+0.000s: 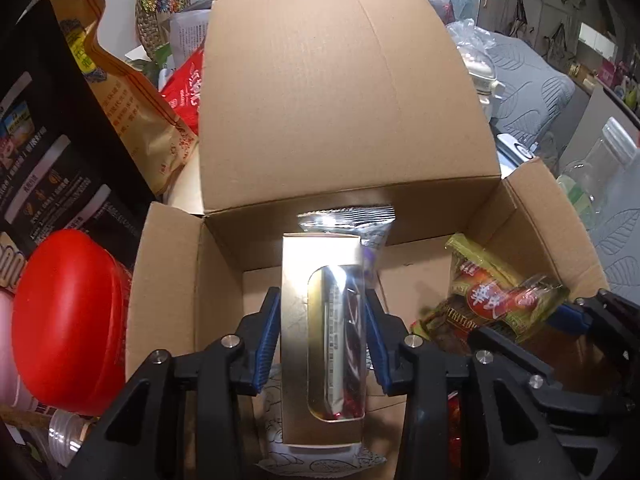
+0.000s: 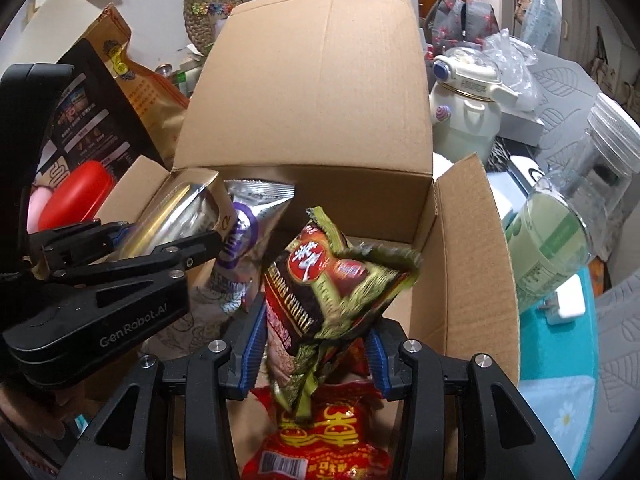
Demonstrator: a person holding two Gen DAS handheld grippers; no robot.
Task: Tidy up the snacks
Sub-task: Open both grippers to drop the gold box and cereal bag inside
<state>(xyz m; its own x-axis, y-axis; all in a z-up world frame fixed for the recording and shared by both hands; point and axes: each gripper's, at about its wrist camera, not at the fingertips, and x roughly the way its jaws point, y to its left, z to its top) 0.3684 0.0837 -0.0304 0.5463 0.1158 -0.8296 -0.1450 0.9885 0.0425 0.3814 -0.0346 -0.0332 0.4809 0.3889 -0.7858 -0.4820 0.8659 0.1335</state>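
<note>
Both grippers pointed steeply down, side by side. The left gripper [image 1: 322, 336] had its 2 blue pads pressed against the sides of a gold box [image 1: 320, 340]. The right gripper [image 2: 316, 354] had its 2 blue pads on either side of a green packet [image 2: 332, 292], gripping its lower end. The left gripper's black body sat to the left of the right one.

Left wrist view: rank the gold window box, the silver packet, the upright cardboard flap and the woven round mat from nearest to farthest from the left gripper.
1. Gold window box, between the left gripper's pads.
2. Silver packet, just behind the box, inside the carton.
3. Upright cardboard flap, at the carton's far side.
4. Woven round mat, upper left, against the back wall.
</note>
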